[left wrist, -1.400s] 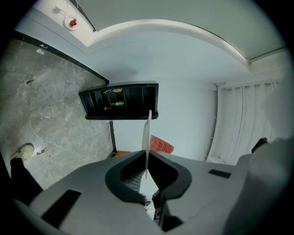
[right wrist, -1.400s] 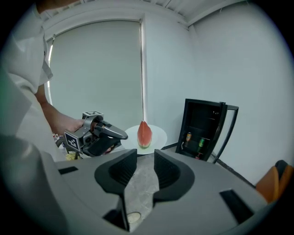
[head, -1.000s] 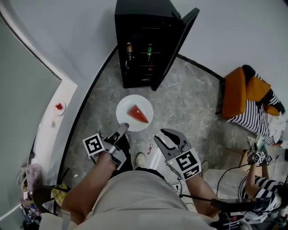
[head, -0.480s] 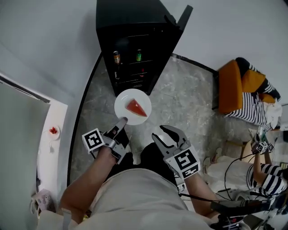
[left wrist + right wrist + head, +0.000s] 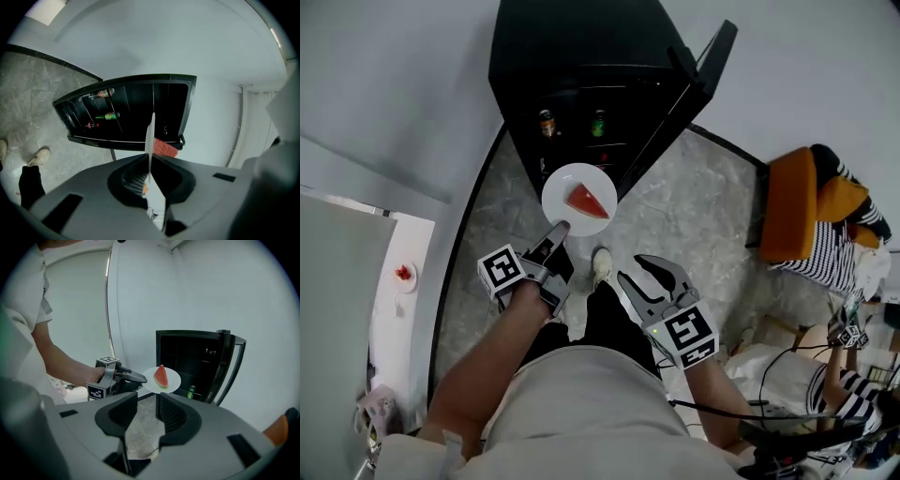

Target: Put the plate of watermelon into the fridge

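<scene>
A white plate (image 5: 562, 187) carries a red watermelon wedge (image 5: 586, 201). My left gripper (image 5: 558, 228) is shut on the plate's near rim and holds it level, right in front of the open black fridge (image 5: 581, 84). In the left gripper view the plate (image 5: 149, 136) shows edge-on between the jaws, with the wedge (image 5: 165, 148) beside it and the fridge (image 5: 126, 112) beyond. My right gripper (image 5: 639, 270) hangs open and empty, lower right of the plate. The right gripper view shows the plate (image 5: 172, 381), the wedge (image 5: 161, 377) and the left gripper (image 5: 129, 377).
The fridge door (image 5: 689, 89) stands swung open to the right. Bottles (image 5: 547, 123) sit on the fridge shelves. A white counter at left holds a small dish (image 5: 402, 274). An orange seat (image 5: 787, 202) and a seated person in stripes are at right. My shoe (image 5: 601, 265) is below the plate.
The plate has been carried forward with the left gripper, from over the open floor to the fridge's open front. The fridge looms larger and nearer. The right gripper followed alongside.
</scene>
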Demonstrator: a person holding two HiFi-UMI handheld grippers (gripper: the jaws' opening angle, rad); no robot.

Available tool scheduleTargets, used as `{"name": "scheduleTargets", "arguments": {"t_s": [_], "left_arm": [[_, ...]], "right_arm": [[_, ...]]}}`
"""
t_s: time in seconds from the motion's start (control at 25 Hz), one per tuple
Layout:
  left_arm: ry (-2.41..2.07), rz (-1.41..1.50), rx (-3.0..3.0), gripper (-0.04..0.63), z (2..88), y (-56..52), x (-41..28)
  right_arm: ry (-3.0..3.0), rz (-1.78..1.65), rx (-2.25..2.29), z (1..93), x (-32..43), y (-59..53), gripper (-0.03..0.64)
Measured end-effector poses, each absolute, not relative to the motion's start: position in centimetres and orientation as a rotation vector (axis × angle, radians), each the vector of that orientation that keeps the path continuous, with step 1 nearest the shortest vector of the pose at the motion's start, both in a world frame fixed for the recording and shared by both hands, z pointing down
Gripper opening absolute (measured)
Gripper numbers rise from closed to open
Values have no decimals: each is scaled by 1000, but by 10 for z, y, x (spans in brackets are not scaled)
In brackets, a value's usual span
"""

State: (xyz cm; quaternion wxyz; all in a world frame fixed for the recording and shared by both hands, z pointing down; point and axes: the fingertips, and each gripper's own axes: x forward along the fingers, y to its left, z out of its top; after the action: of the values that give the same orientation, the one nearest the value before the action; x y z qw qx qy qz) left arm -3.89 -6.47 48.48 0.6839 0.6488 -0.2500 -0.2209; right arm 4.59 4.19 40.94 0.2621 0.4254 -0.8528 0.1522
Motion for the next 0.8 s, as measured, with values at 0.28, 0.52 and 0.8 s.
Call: {"name": "scheduleTargets", "arguments": {"t_s": [0.28,0.52,0.8], "left_arm": [[-703,-520,1417,25,534,-167,-3],[-762,-549,1425,25,543,-198,4],[-833,-581,1382,25,583,-272,33]], "right_arm": [[-2344,427,1021,423,96,-49,147],[-2322,412,991,419,122,-55,147],[-2288,440,934,439,170,-96,147]]}}
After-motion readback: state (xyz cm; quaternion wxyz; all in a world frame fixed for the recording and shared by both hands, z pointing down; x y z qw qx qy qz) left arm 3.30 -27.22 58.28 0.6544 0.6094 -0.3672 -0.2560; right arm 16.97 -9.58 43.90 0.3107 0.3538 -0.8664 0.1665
